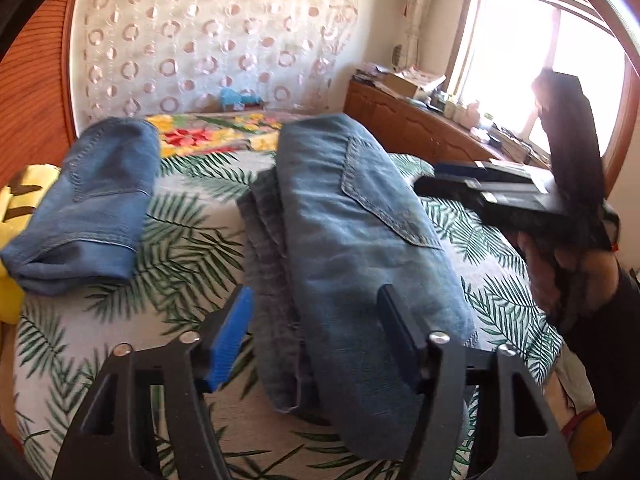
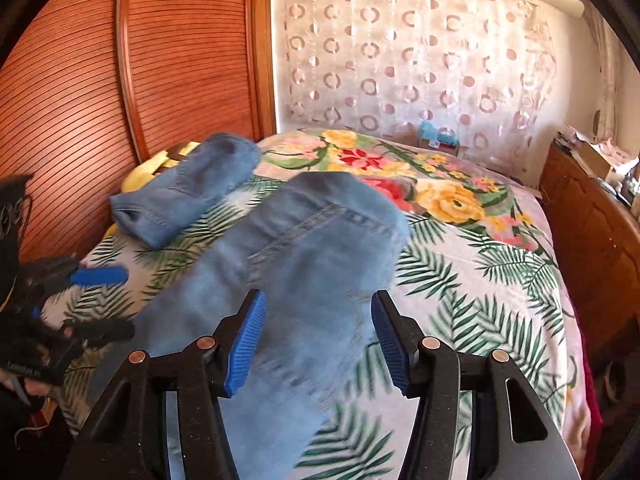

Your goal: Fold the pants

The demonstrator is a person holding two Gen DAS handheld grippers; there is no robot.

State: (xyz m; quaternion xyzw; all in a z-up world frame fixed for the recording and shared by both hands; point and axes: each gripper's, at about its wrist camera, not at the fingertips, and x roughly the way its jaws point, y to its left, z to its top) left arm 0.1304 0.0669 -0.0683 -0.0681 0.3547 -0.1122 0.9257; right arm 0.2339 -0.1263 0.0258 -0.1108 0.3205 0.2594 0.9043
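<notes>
A folded pair of blue jeans [image 1: 352,248] lies lengthwise on the bed, back pocket up; it also shows blurred in the right wrist view [image 2: 304,264]. My left gripper [image 1: 316,324] is open, its fingers spread above the near end of the jeans, holding nothing. My right gripper [image 2: 318,332] is open above the same jeans and holds nothing. In the left wrist view the right gripper [image 1: 500,188] hovers at the right of the jeans. In the right wrist view the left gripper [image 2: 96,296] is at the left edge.
A second folded pair of jeans [image 1: 92,208] lies at the left on the palm-leaf bedsheet [image 1: 188,248], beside a yellow garment [image 1: 24,192]. A floral blanket [image 2: 420,176] covers the far bed. A wooden wardrobe [image 2: 120,80] stands left, a wooden cabinet [image 1: 408,124] right.
</notes>
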